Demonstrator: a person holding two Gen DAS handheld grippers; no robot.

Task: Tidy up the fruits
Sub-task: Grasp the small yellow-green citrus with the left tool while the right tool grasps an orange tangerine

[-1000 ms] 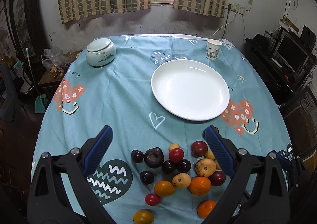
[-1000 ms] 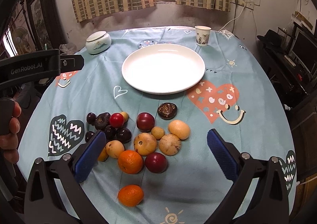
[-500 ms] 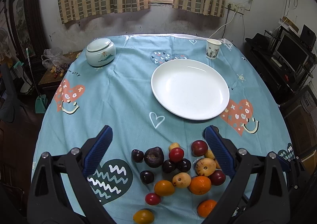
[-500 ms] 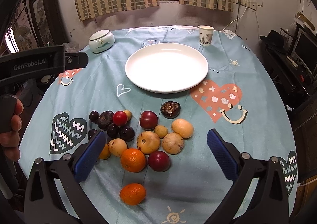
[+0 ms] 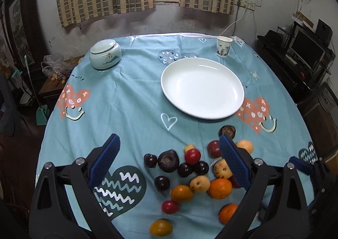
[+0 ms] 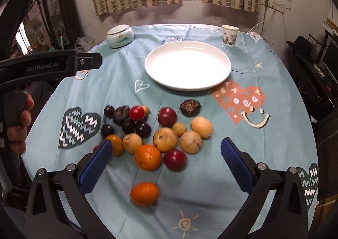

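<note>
We hold both tongs, left gripper [image 5: 169,158] and right gripper [image 6: 165,161], spread empty above the fruit pile [image 6: 156,133] at the table's near edge, their pads hiding several pieces.

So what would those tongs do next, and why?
Probably lower the right tongs onto the orange between the open jaws. The white plate is empty, all the fruit sits loose on the tablecloth, and neither tongs hold anything.

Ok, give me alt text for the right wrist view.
Open right tongs hover empty over a loose pile of fruit on a blue patterned tablecloth. An empty white plate sits behind the pile, with a lidded ceramic jar and paper cup at the far edge.
</note>
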